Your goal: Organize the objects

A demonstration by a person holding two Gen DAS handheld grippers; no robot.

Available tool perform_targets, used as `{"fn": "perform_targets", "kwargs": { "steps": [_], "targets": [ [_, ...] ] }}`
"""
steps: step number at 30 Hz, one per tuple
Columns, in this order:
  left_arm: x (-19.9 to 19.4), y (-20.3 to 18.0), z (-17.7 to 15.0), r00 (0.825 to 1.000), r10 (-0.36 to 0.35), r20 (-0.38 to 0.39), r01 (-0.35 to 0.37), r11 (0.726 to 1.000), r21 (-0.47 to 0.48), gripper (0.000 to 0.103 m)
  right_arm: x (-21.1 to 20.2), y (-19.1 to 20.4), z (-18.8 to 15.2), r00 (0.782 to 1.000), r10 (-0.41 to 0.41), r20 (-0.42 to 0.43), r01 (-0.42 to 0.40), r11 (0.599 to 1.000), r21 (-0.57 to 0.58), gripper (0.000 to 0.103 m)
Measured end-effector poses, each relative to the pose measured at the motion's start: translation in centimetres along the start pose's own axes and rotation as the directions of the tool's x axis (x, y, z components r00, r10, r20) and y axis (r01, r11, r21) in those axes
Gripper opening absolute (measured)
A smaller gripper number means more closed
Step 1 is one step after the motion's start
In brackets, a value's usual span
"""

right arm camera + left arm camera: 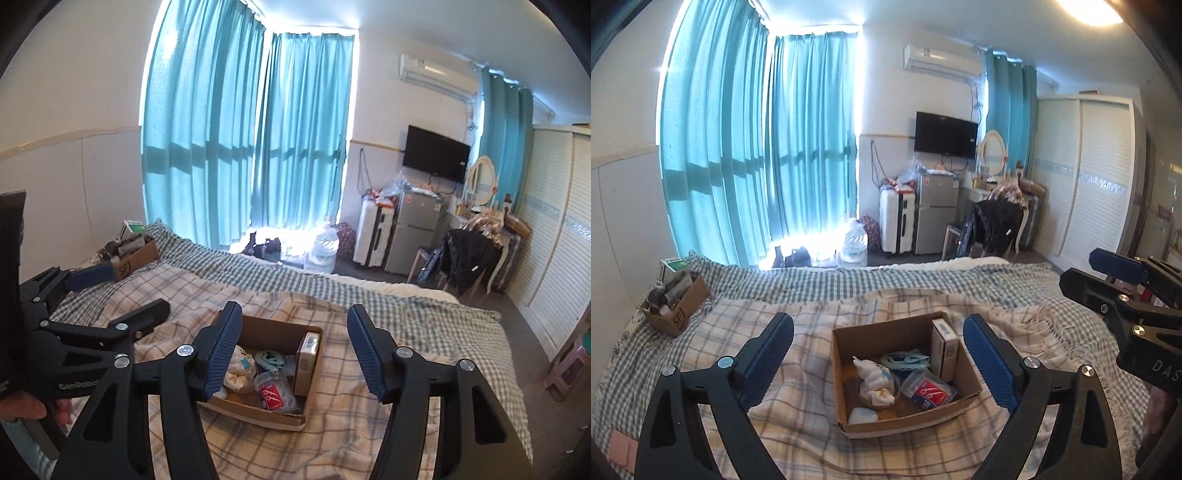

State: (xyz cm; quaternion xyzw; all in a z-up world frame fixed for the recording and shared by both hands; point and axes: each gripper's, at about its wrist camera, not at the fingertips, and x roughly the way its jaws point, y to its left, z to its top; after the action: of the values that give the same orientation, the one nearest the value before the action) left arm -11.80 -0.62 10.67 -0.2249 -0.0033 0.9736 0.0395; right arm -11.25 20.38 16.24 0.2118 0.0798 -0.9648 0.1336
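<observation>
Open cardboard box (905,376) sits on the plaid blanket (798,406) in the middle of the bed (960,284) — inside it an upright carton (945,349) against the far right wall, a crumpled white cloth (875,380), a pale blue looped item (905,360), a clear packet with a red and blue label (929,392) and a small white piece (863,416) in the near corner. The left wrist view looks straight down into the box and shows all of these; the right wrist view comes in from the side, where that gripper's left finger covers the box's near left corner and the white piece is hidden.

Left gripper (879,354) hangs above the box, fingers spread wide with nothing between them, the box framed in the gap. Right gripper (293,354) is likewise spread and empty, just beside the box's right side. Each view catches the other gripper at its edge, and only the right one shows the hand (26,406) on the left handle.

Far left on the bed, well apart — a second cardboard box (674,306) full of clutter, a green and white carton (670,267) standing behind it. Teal curtains (757,147) beyond.
</observation>
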Motion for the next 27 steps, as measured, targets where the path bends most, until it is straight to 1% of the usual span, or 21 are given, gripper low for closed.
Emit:
{"fn": "perform_targets", "kwargs": {
  "steps": [1,2,5,6,7,8,9,11,14,16,18,22,24,27],
  "targets": [
    [-0.8,0.0,-0.1,1.000,0.000,0.019,0.000,1.000,-0.004,0.101,-0.7,-0.1,-0.1,1.000,-0.009,0.008,0.009,1.000,0.003,0.065],
    [-1.3,0.0,-0.2,0.999,0.003,0.034,-0.002,1.000,-0.008,0.103,-1.5,-0.2,-0.3,1.000,-0.017,0.019,0.017,1.000,0.009,0.072],
    [-2.7,0.1,-1.1,0.998,0.008,0.062,-0.007,1.000,-0.013,0.103,-3.2,-0.3,-1.3,0.998,-0.035,0.044,0.034,0.999,0.028,0.084],
    [-3.0,0.1,-1.3,0.998,0.012,0.069,-0.010,1.000,-0.017,0.103,-3.6,-0.3,-1.7,0.998,-0.041,0.053,0.039,0.999,0.034,0.086],
    [-3.4,0.1,-1.8,0.997,0.012,0.080,-0.011,1.000,-0.018,0.103,-3.8,-0.2,-2.3,0.997,-0.050,0.059,0.048,0.998,0.040,0.091],
    [-3.7,0.1,-2.3,0.996,0.014,0.090,-0.013,1.000,-0.015,0.103,-3.9,-0.1,-2.8,0.996,-0.058,0.062,0.055,0.998,0.042,0.094],
    [-4.0,0.2,-2.6,0.995,0.021,0.101,-0.020,1.000,-0.016,0.103,-4.0,0.0,-3.5,0.996,-0.064,0.069,0.062,0.997,0.038,0.095],
    [-4.4,0.5,-3.8,0.991,0.045,0.126,-0.042,0.999,-0.026,0.103,-4.1,0.3,-4.8,0.992,-0.088,0.091,0.085,0.996,0.036,0.103],
    [-4.8,0.7,-5.9,0.988,0.052,0.143,-0.047,0.998,-0.042,0.103,-3.5,0.5,-7.1,0.989,-0.107,0.105,0.103,0.994,0.047,0.103],
    [-4.6,0.9,-7.5,0.987,0.062,0.148,-0.055,0.997,-0.050,0.103,-2.5,0.6,-8.5,0.989,-0.109,0.095,0.104,0.993,0.055,0.103],
    [-4.2,0.9,-9.1,0.987,0.069,0.143,-0.065,0.997,-0.032,0.103,-1.3,0.7,-10.3,0.990,-0.119,0.080,0.115,0.991,0.062,0.103],
    [-3.2,0.8,-11.3,0.985,0.125,0.120,-0.124,0.992,-0.010,0.103,0.4,0.8,-13.3,0.989,-0.137,0.049,0.133,0.989,0.066,0.103],
    [-2.5,1.0,-11.9,0.990,0.117,0.083,-0.115,0.993,-0.021,0.103,1.0,0.8,-14.0,0.990,-0.135,0.034,0.133,0.989,0.062,0.103],
    [-2.1,1.0,-12.4,0.992,0.106,0.063,-0.103,0.994,-0.045,0.103,1.2,0.5,-14.1,0.990,-0.132,0.042,0.129,0.989,0.074,0.103]
  ]
}}
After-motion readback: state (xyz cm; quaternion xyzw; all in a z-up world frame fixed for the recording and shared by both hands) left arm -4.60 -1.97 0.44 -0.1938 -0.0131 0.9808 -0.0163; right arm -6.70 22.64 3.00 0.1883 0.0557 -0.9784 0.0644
